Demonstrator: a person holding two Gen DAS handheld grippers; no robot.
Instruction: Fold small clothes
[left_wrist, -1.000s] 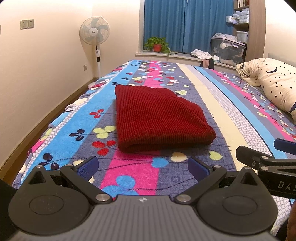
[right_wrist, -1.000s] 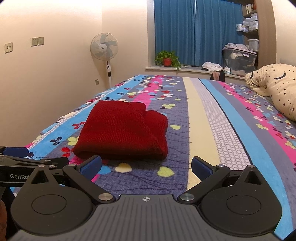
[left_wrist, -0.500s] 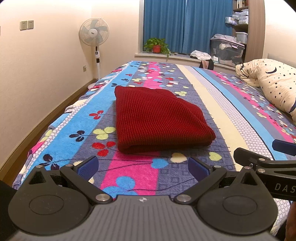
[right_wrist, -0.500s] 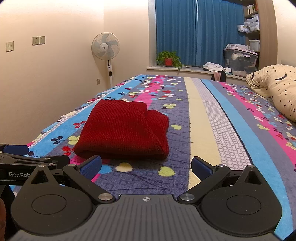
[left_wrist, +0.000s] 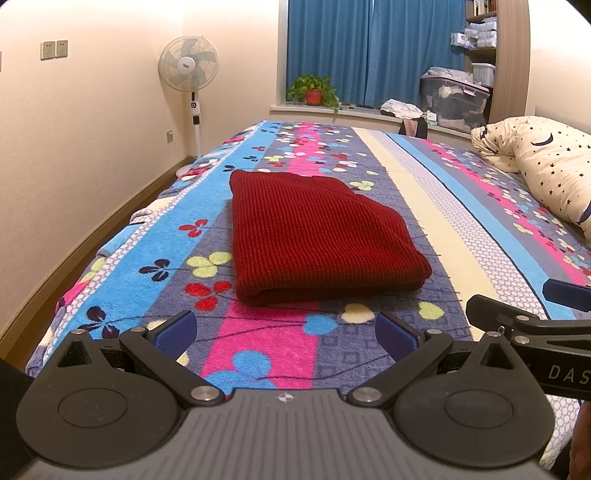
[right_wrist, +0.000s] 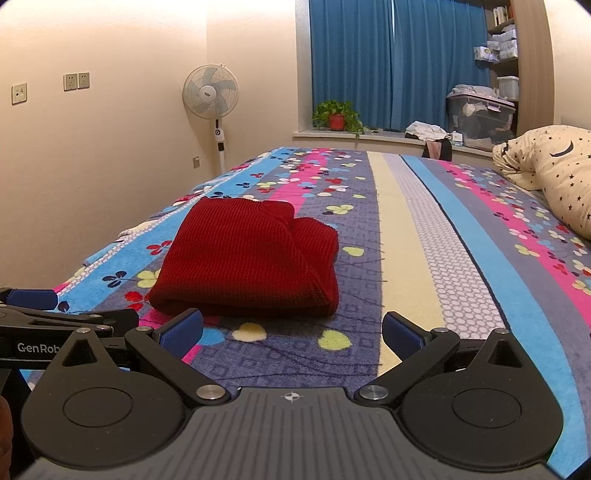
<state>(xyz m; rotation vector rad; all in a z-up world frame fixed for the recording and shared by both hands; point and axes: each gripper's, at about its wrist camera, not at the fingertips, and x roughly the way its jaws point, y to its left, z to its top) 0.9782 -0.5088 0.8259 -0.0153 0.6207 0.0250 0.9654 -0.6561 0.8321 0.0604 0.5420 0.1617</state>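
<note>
A dark red knitted garment (left_wrist: 317, 236) lies folded into a compact rectangle on the patterned bedspread (left_wrist: 458, 221). From the right wrist view the same red garment (right_wrist: 247, 262) sits left of centre. My left gripper (left_wrist: 284, 334) hovers just in front of the garment's near fold, open and holding nothing. Beside it, my right gripper (right_wrist: 291, 332) is also open and empty, short of the garment's near right corner. The right gripper's fingers (left_wrist: 524, 321) show at the right edge of the left wrist view, and the left gripper's fingers (right_wrist: 70, 319) at the left edge of the right wrist view.
A star-print pillow (left_wrist: 546, 166) lies at the right side of the bed. A standing fan (left_wrist: 188, 70) is by the left wall. The windowsill holds a potted plant (left_wrist: 314, 92), and a storage bin (left_wrist: 454, 99) sits by shelves. The bed's left edge drops to the floor.
Both views have shifted only slightly; the garment sits a touch lower and closer in frame. Both grippers stay open and the garment has not moved.
</note>
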